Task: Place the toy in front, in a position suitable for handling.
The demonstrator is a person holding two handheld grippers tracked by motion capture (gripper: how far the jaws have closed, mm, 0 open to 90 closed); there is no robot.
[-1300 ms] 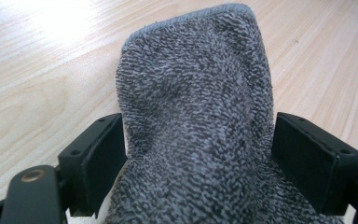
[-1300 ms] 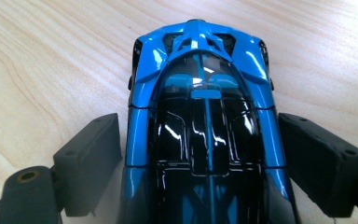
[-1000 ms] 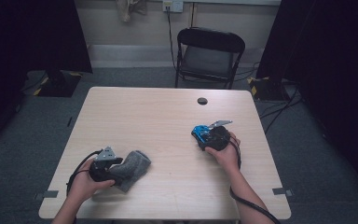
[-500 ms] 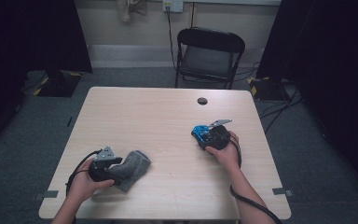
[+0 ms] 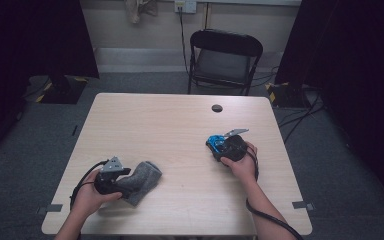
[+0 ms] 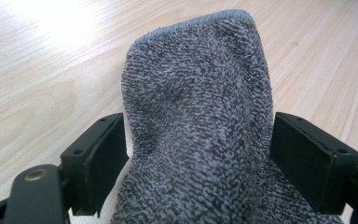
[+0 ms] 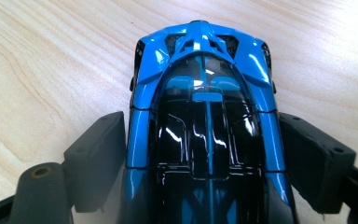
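Grey towel and blue toy car, one between each gripper's jaws.
Near the surface (image 5: 180,125)'s front-left corner, the soft, limp towel (image 6: 200,126) bunches inside the left gripper (image 6: 198,154)'s wide jaws — best pinched at a fold. Toward the right edge, the right gripper (image 7: 200,158)'s jaws flank the hard, glossy, probably slippery car (image 7: 203,116) — grip its flanks. Both hands rest low.

table (image 5: 180,130): light wood, w/ 1 small dark round spot (image 5: 217,108) near far edge | chair (image 5: 224,60): black, folding, just behind table | wall plug (image 5: 185,6) w/ cord going down | floor (image 5: 40,130): grey carpet | cloth thing (image 5: 139,7) hanging on wall
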